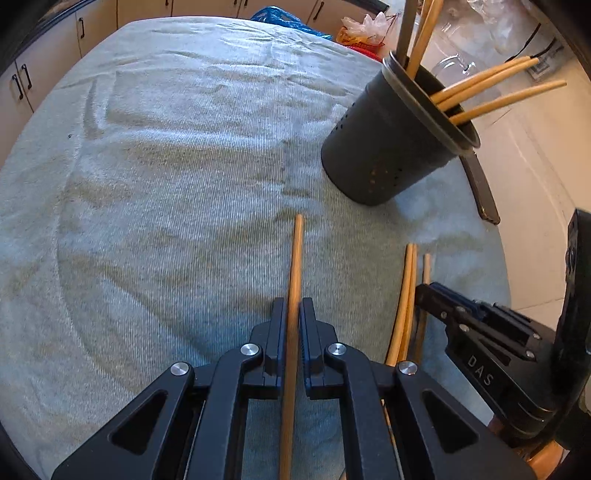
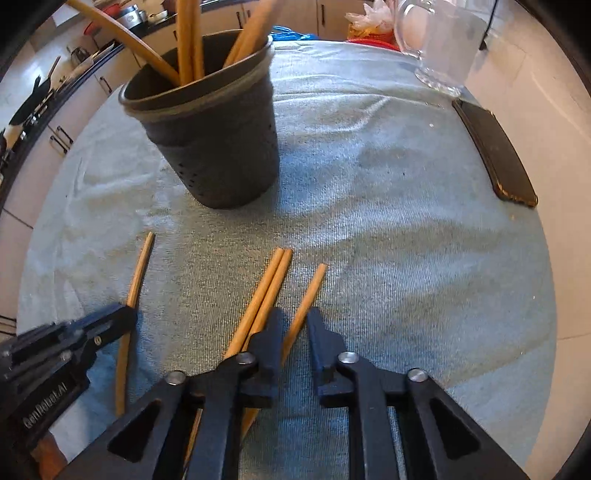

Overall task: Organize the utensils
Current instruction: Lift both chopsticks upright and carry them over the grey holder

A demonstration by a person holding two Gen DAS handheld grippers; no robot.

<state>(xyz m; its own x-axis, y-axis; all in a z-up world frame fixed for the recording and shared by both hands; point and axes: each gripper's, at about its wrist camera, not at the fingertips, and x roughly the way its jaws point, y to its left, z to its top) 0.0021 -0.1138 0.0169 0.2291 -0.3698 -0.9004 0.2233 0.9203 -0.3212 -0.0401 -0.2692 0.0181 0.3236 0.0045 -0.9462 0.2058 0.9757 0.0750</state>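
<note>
A dark perforated holder [image 1: 388, 136] [image 2: 214, 136] stands on the grey-green towel [image 1: 166, 166] with several wooden chopsticks in it. My left gripper [image 1: 292, 306] is shut on a single chopstick [image 1: 296, 258] that lies along the towel; the same stick shows in the right wrist view [image 2: 136, 280]. A pair of chopsticks [image 1: 406, 295] [image 2: 271, 280] lies to its right. My right gripper [image 2: 293, 317] is open around another single chopstick [image 2: 308, 295], low over the towel. It shows at the right of the left wrist view [image 1: 424, 291].
A dark phone [image 2: 495, 155] [image 1: 480, 188] lies at the towel's right edge. A glass mug [image 2: 439, 40] stands at the far right corner. Plastic bags [image 1: 362, 29] lie at the back. Kitchen cabinets [image 1: 22, 81] are to the left.
</note>
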